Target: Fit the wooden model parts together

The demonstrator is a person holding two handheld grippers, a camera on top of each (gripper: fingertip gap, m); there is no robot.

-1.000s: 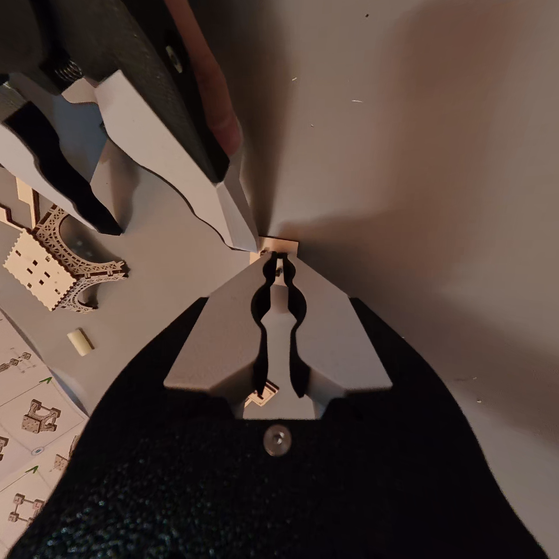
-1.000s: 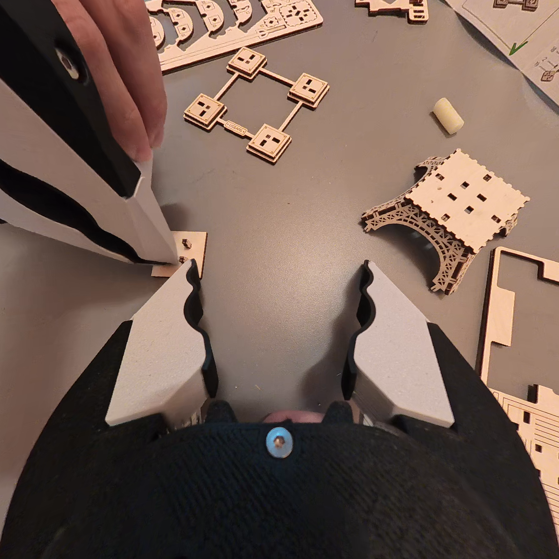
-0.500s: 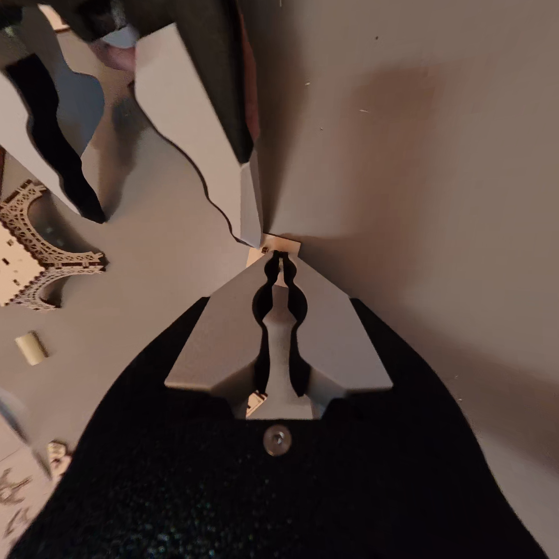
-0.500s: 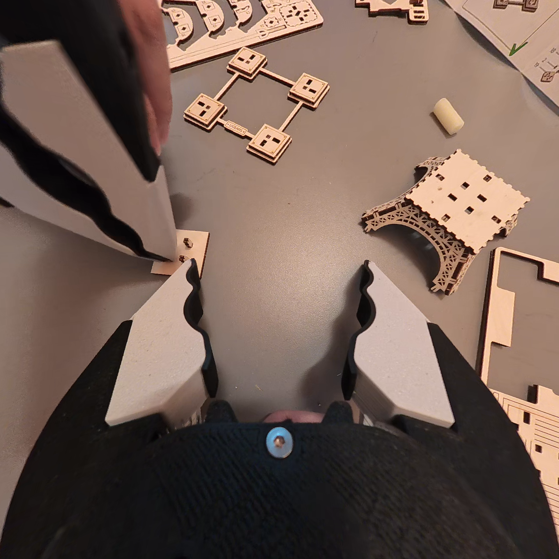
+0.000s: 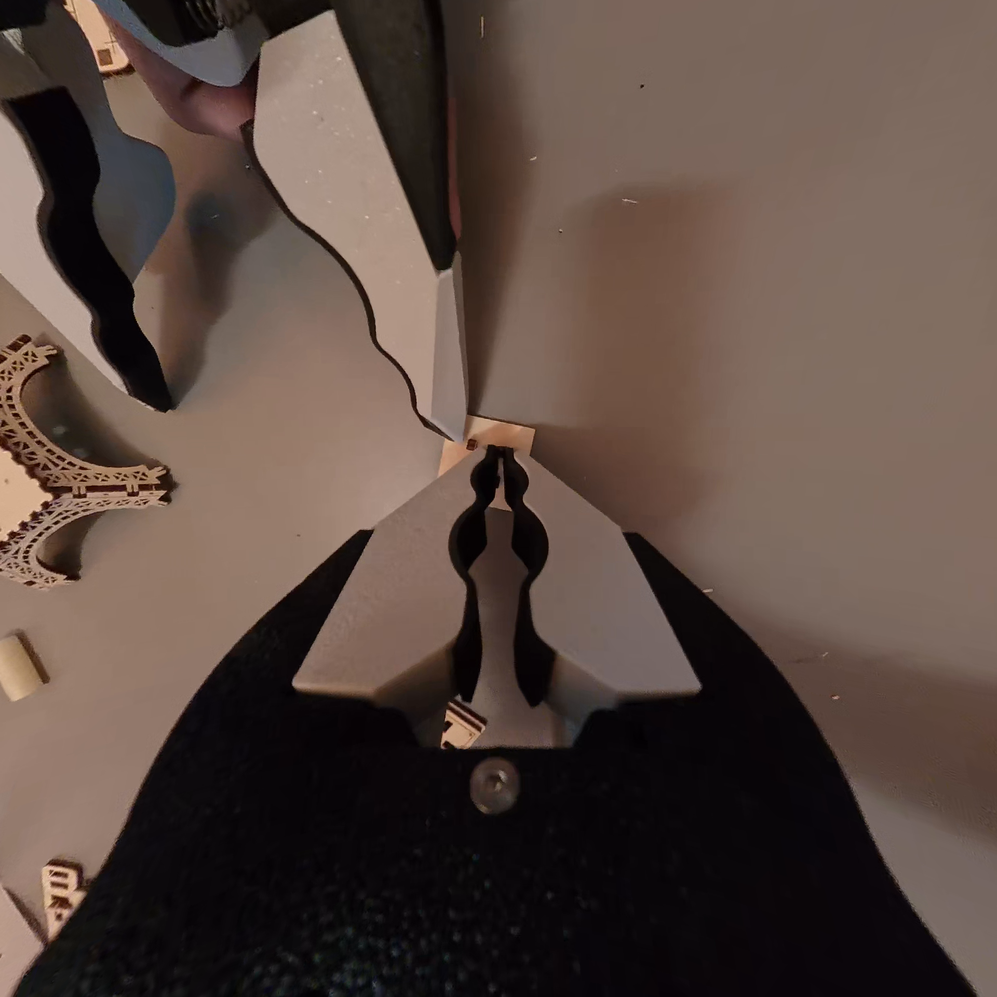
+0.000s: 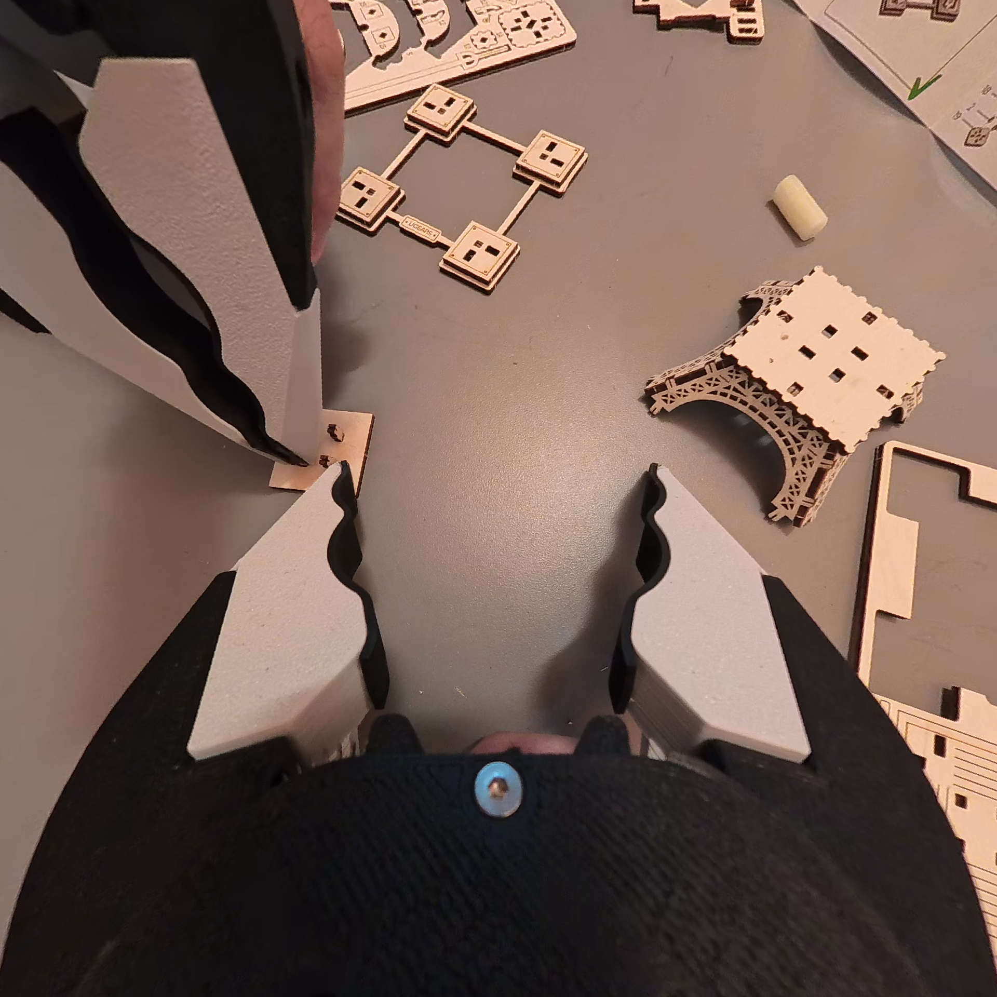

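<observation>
A small square wooden plate [image 6: 348, 437] with two small dark notches lies flat on the grey table [image 6: 496, 377]. My left gripper [image 5: 499, 453] is shut, and its tips press down on the plate [image 5: 504, 434]. I cannot tell whether anything is pinched between them. In the right wrist view the left gripper [image 6: 296, 459] stands steeply at the plate's left edge. My right gripper [image 6: 496, 472] is open and empty, and its left fingertip [image 6: 337, 475] touches the plate's near corner. It also shows in the left wrist view [image 5: 305, 418].
A lattice tower-base model [image 6: 809, 399] stands to the right. A square frame with four pads [image 6: 458, 183] lies beyond. A pale cylinder [image 6: 801, 207], cut-out wooden sheets [image 6: 458, 48] [image 6: 890, 566] and an instruction paper [image 6: 944, 81] lie around. A person's finger [image 6: 323, 108] is on the left gripper. Between my right fingertips and the pale cylinder [image 6: 801, 207] there is roughly 12 cm.
My left gripper has tilted to a steeper, more upright stance, with its tips staying on the small plate. The right gripper and the plate have not moved.
</observation>
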